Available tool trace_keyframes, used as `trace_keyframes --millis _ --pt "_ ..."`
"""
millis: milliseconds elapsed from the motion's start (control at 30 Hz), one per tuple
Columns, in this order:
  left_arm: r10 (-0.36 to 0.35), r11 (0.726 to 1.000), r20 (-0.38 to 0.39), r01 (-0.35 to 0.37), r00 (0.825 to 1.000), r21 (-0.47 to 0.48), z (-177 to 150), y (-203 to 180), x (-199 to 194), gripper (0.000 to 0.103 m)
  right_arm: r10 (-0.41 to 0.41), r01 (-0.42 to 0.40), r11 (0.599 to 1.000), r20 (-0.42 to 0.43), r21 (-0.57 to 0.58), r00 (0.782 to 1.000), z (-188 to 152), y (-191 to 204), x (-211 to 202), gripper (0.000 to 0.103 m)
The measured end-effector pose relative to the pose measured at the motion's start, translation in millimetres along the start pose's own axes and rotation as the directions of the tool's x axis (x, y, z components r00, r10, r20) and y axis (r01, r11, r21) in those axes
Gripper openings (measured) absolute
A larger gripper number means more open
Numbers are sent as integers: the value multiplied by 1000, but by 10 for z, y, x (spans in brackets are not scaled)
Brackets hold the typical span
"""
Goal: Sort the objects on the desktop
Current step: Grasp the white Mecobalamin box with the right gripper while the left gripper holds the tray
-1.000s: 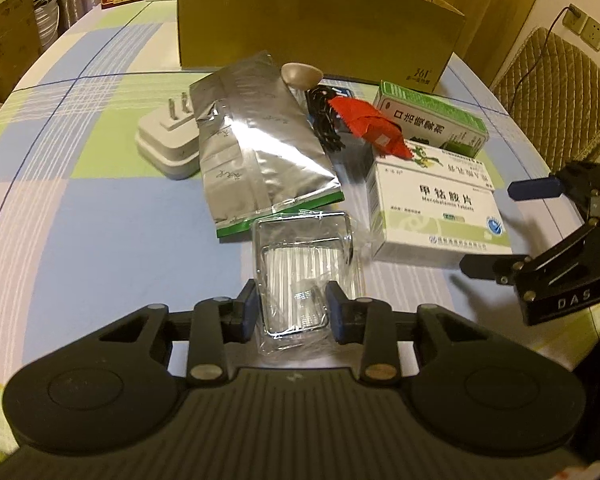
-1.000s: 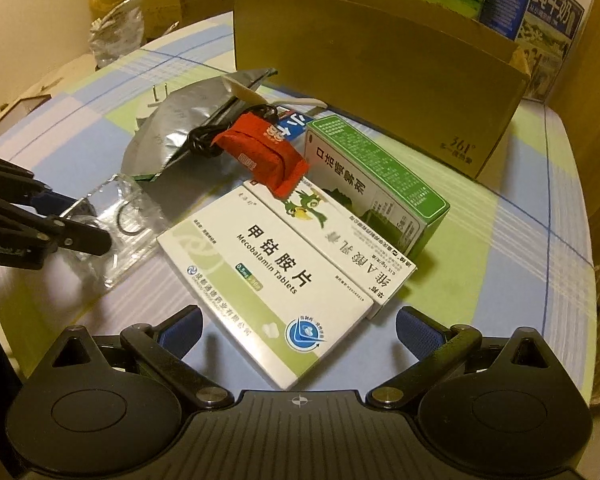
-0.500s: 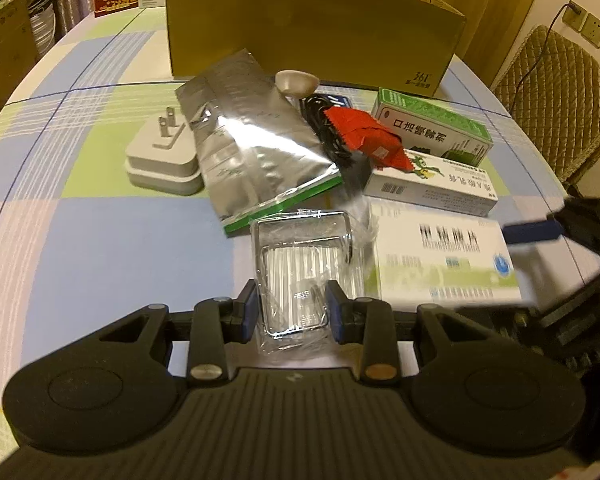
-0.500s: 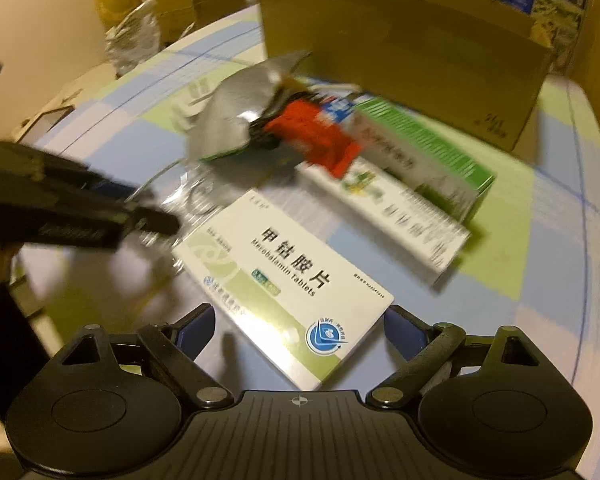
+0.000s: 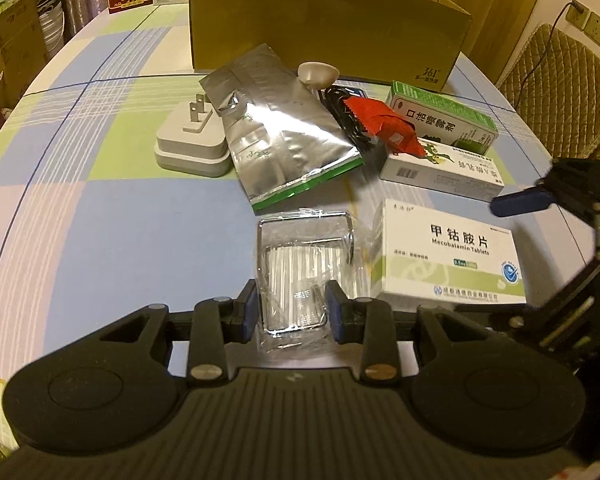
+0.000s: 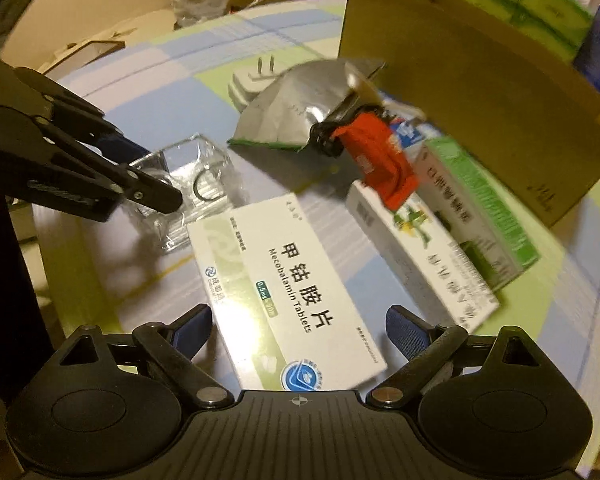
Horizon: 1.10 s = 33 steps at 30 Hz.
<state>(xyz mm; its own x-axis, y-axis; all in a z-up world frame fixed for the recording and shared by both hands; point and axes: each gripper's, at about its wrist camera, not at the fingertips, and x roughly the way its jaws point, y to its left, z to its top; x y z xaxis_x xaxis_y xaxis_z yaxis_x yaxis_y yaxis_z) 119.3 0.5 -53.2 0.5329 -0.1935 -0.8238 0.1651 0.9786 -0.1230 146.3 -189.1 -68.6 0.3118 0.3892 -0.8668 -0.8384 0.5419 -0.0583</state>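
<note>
My left gripper (image 5: 293, 308) is shut on a clear plastic bag with a wire rack inside (image 5: 300, 248), at the table's near edge. Just right of it is a white medicine box with green trim (image 5: 448, 256). In the right wrist view this box (image 6: 292, 280) runs lengthwise between the jaws of my right gripper (image 6: 300, 328), whose pads sit against its long sides. One blue fingertip (image 5: 516, 203) shows at the box's far right corner. The left gripper (image 6: 152, 176) and the bag (image 6: 196, 176) are at left in that view.
Behind lie a long white box (image 5: 444, 168), a green box (image 5: 440, 116), a red packet (image 5: 384, 124), a black cable (image 5: 344, 116), a silver pouch (image 5: 284, 140) and a white plug adapter (image 5: 192, 140). An open cardboard box (image 5: 328, 20) stands at the back. A padded chair (image 5: 560, 92) is right.
The white medicine box has come away from the long white box toward the near edge. My right gripper rolled and narrowed around it. The left gripper and bag stayed put.
</note>
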Motion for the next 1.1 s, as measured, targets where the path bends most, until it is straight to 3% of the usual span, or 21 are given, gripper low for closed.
trace_keyframes --millis 133,233,367,500,633,733,833,933,1100 --pt "20 1000 3 -20 1000 6 -10 10 -12 48 -3 5 996 -19 93 1000 -12 -83 22 76" --pt "3 1000 7 -3 1000 11 -16 14 -27 52 -28 34 979 -33 203 999 -53 -117 -59 71" --pt "2 1000 2 -2 1000 19 -35 -10 -8 52 -41 53 939 -43 341 998 -107 -96 -138 71" --pt "3 1000 -6 -3 1000 19 -60 -14 5 52 -47 47 938 -7 343 999 -118 -89 -149 74" --pt "-6 1000 -3 6 1000 -3 -51 8 -2 38 -47 32 937 37 347 998 -75 -103 -108 81" --pt "-2 1000 2 2 1000 -5 -47 11 6 37 -62 45 946 44 321 997 -52 -89 -54 81" --pt "-1 1000 3 1 1000 -2 -46 7 10 37 -67 52 945 36 323 997 -43 -85 -10 80" --pt "-2 1000 6 2 1000 -2 -47 8 12 37 -71 60 948 26 313 997 -73 -48 9 70" --pt "2 1000 11 -3 1000 8 -61 -9 6 34 -94 77 936 32 344 995 -114 -8 -16 69"
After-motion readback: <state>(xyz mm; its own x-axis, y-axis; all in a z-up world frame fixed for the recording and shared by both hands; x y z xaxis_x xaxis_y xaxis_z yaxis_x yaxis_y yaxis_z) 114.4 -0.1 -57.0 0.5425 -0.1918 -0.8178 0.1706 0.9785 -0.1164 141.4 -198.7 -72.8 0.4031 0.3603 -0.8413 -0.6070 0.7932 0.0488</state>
